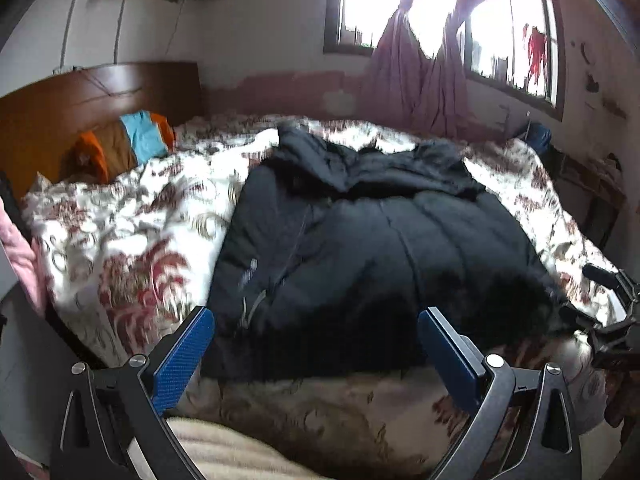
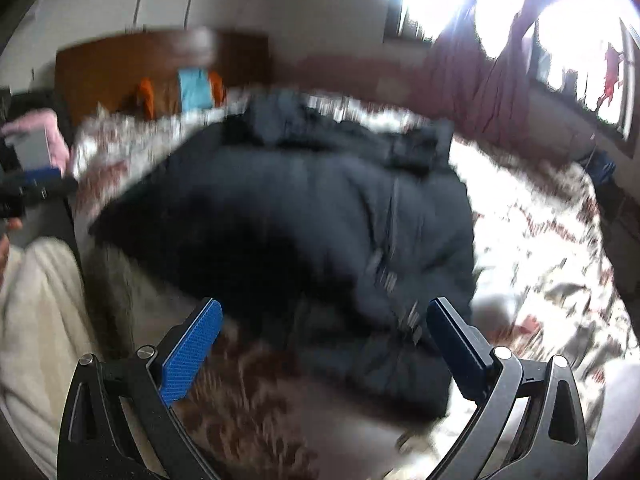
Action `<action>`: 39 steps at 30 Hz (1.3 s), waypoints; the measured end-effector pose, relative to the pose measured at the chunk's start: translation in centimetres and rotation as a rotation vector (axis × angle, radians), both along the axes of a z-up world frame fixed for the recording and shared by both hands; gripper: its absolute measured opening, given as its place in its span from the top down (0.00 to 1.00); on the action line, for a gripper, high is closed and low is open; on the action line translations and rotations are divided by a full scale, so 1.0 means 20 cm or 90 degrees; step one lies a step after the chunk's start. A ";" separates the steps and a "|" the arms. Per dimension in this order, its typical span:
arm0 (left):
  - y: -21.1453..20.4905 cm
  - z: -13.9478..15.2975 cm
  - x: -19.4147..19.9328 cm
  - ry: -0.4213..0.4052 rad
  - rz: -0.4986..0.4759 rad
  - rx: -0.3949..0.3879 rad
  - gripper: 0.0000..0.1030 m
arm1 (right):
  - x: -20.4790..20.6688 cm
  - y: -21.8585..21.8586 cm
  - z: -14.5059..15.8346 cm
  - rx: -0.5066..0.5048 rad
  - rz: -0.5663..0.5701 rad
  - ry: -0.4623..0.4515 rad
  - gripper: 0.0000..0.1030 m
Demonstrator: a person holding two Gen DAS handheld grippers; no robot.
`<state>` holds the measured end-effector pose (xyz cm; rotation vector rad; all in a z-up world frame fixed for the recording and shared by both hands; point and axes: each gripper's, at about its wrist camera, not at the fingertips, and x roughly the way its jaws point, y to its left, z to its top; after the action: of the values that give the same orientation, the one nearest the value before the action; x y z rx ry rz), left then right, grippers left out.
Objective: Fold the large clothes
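Our left gripper (image 1: 316,334) and right gripper (image 2: 324,326) both hang spread and empty above the coat (image 1: 372,248) on the bed (image 1: 132,216); it looks soft, bulky, so we'd pinch the near hem corners.

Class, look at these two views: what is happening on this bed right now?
A person holds a gripper in each hand over a bed with a floral cover. A large dark jacket lies spread on it, its upper part bunched toward the window side. The left gripper and the right gripper are both open and grip nothing; they sit near the jacket's near edge. The right wrist view is blurred, so whether either touches the cloth cannot be told. No neat fold shows yet.
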<state>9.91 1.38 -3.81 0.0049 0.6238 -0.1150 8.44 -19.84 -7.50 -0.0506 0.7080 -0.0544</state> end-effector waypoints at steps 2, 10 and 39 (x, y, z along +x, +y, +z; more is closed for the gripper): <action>0.00 -0.06 0.00 0.024 0.002 0.003 0.01 | 0.00 0.02 -0.09 -0.002 0.007 0.035 0.03; -0.06 -0.25 0.03 0.100 -0.001 0.035 0.01 | 0.07 0.10 -0.23 -0.148 -0.054 0.048 0.02; -0.18 -0.23 0.16 0.073 -0.037 0.053 0.01 | 0.60 -0.01 0.33 0.009 0.071 -0.028 0.02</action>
<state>13.16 -2.19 -8.49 0.0974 0.7437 -0.1469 20.42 -20.11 -0.91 -0.0753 0.6602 0.0552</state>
